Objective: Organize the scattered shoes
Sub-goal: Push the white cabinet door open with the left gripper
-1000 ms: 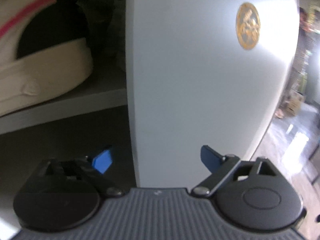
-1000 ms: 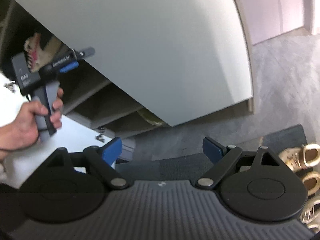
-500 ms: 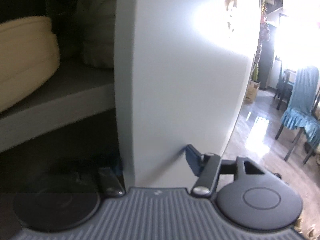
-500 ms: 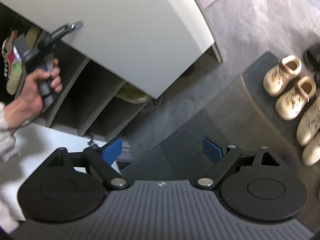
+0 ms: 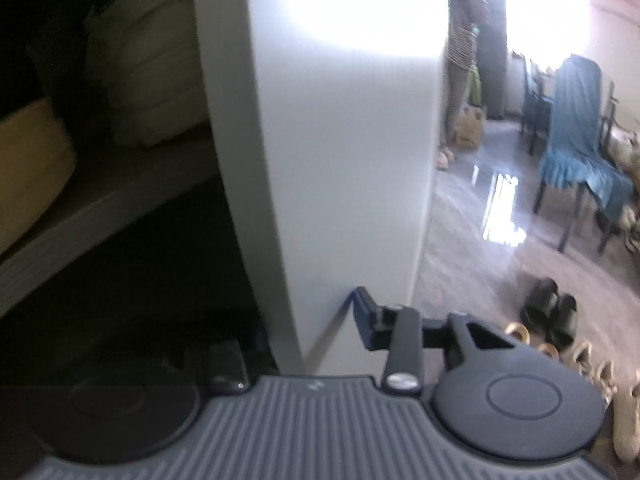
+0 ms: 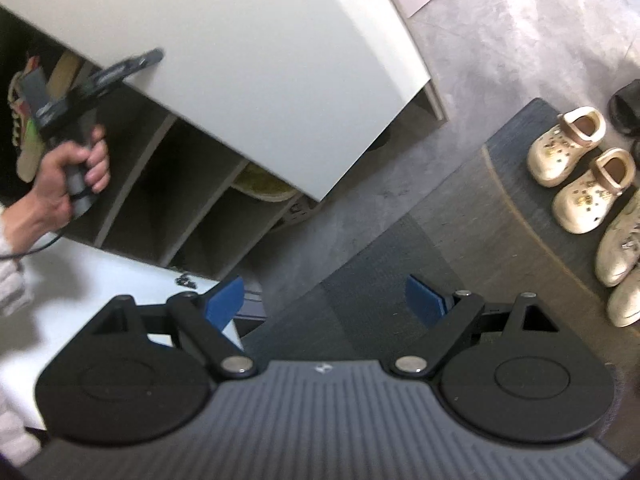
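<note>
1. Far left of the right wrist view: a bare hand (image 6: 70, 176) wrapped round the handle of the left claw (image 6: 154, 56), tip against the edge of the flat white cabinet door (image 6: 248, 64).
2. Left wrist view: left claw (image 5: 320, 332) closed across that door's edge (image 5: 328, 160), one blue-padded finger (image 5: 362, 316) pressed on the outer face, the other hidden in shadow behind it (grip looks tight).
3. Inside the cabinet: grey shelves (image 6: 200, 200) with pale cream shoes (image 5: 152, 60) on them, blurred.
4. Centre: right claw (image 6: 324, 300) wide open, holding nothing, above a dark grey floor mat (image 6: 400, 240).
5. Right: scattered shoes on the mat, namely a pair of cream clogs with charms (image 6: 580, 168), then white sneakers (image 6: 620, 248), side by side.
6. Far right edge: black shoes (image 6: 626, 108), partly cut off.
</note>
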Demonstrator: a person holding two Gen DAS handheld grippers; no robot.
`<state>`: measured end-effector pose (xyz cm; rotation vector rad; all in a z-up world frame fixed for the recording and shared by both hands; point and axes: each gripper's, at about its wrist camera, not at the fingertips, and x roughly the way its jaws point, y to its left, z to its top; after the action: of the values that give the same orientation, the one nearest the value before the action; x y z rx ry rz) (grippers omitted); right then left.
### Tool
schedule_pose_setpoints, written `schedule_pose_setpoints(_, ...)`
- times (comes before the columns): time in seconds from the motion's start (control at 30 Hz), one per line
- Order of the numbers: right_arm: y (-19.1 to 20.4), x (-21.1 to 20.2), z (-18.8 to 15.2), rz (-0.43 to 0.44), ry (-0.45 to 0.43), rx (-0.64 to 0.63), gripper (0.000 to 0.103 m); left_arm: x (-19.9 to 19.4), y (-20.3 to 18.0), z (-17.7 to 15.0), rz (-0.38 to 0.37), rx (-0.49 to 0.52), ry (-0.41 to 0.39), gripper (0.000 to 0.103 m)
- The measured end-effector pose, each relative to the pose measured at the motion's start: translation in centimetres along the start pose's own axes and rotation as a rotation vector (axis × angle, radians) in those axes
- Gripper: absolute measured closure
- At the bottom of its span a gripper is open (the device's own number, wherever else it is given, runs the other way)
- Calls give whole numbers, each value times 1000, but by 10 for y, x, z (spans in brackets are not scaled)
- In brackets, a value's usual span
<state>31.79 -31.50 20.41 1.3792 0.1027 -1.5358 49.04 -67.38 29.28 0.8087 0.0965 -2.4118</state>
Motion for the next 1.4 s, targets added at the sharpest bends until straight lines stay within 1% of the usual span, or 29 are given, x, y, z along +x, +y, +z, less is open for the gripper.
schedule_pose_setpoints(0.07,-6,-3,2,-10,-3,5,13,-7,-22,-1,1,6,5,71)
schedule_pose_setpoints(0.27,-27,-21,-1,-32,-29,37,13,-26,-86,-6,12,6,19,78)
schedule_pose_setpoints(0.37,-38,-32,-8,-34,-49,86,13,-36,-117,-9,18,6,25,79)
schedule_pose_setpoints(0.5,-50,-43,-17,-28,-65,119,13,-46,-137,-10,48,-13,28,80)
schedule_pose_setpoints(0.57,-61,-53,-22,-32,-78,138,13,-44,-152,-7,65,-12,29,80)
schedule_pose_setpoints(0.8,-102,-91,-29,-58,-125,183,13,-51,-215,11,118,-80,45,83)
schedule_pose_setpoints(0.87,-116,-104,-31,-68,-144,200,13,-48,-238,18,141,-103,49,83)
schedule_pose_setpoints(0.97,-138,-123,-34,-86,-170,224,13,-41,-273,27,197,-145,56,83)
schedule_pose_setpoints(1.13,-181,-159,-40,-125,-215,274,13,-27,-316,41,281,-198,64,83)
schedule_pose_setpoints(1.17,-183,-161,-40,-127,-217,277,13,-23,-326,44,299,-206,65,83)
schedule_pose_setpoints(1.2,-198,-170,-42,-136,-226,289,13,-20,-335,48,317,-214,66,83)
schedule_pose_setpoints(1.3,-220,-185,-46,-151,-239,305,13,-14,-352,58,359,-241,77,82)
schedule_pose_setpoints(1.4,-251,-205,-53,-176,-259,336,13,-8,-366,69,400,-271,93,82)
